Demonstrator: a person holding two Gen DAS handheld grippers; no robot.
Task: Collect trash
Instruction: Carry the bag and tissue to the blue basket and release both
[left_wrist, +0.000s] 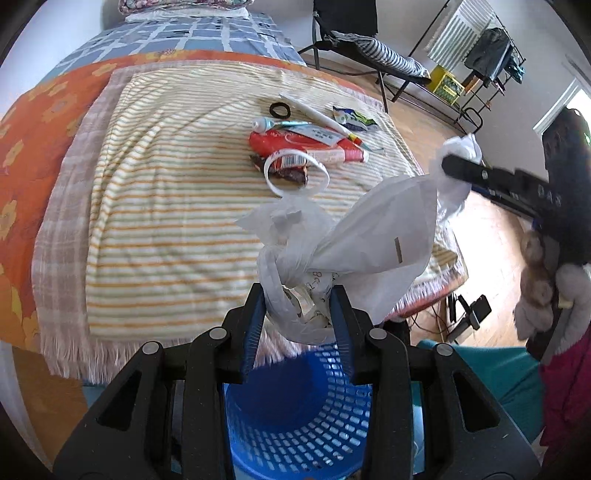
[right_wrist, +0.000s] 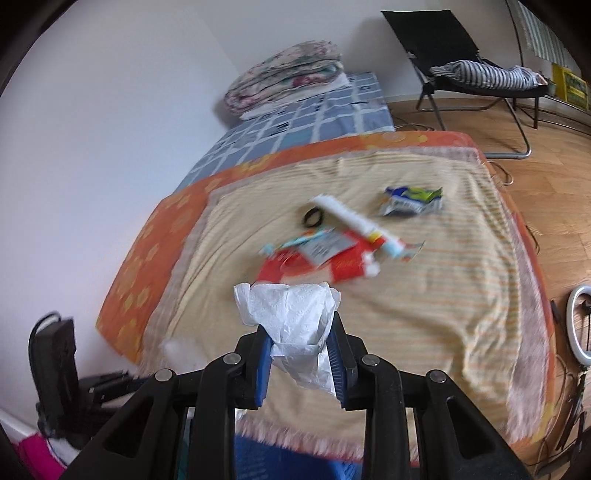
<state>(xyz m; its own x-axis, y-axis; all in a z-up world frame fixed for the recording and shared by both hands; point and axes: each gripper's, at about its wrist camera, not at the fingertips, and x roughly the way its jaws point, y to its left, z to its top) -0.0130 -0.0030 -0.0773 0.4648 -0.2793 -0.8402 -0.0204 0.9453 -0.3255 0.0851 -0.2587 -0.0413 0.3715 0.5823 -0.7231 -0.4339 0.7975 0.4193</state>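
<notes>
My left gripper (left_wrist: 298, 295) is shut on a crumpled white plastic bag (left_wrist: 332, 243) and holds it above the blue mesh trash basket (left_wrist: 295, 417). My right gripper (right_wrist: 300, 334) is shut on a white paper tissue (right_wrist: 291, 314), held over the bed's near edge; it also shows at the right of the left wrist view (left_wrist: 458, 168). More trash lies on the striped blanket (left_wrist: 166, 221): a red packet (left_wrist: 306, 146), a white loop strip (left_wrist: 295, 173), a toothbrush (left_wrist: 280, 123), a white tube (left_wrist: 317, 114), a black hair tie (left_wrist: 279, 109) and a blue-green wrapper (left_wrist: 352, 118).
The bed has an orange cover (left_wrist: 40, 122) and a blue checked sheet (left_wrist: 184, 35) with folded bedding (right_wrist: 284, 77) at its head. A black folding chair (right_wrist: 469, 62) with striped clothes, a clothes rack (left_wrist: 491, 62) and a ring light (right_wrist: 580, 325) stand on the wooden floor.
</notes>
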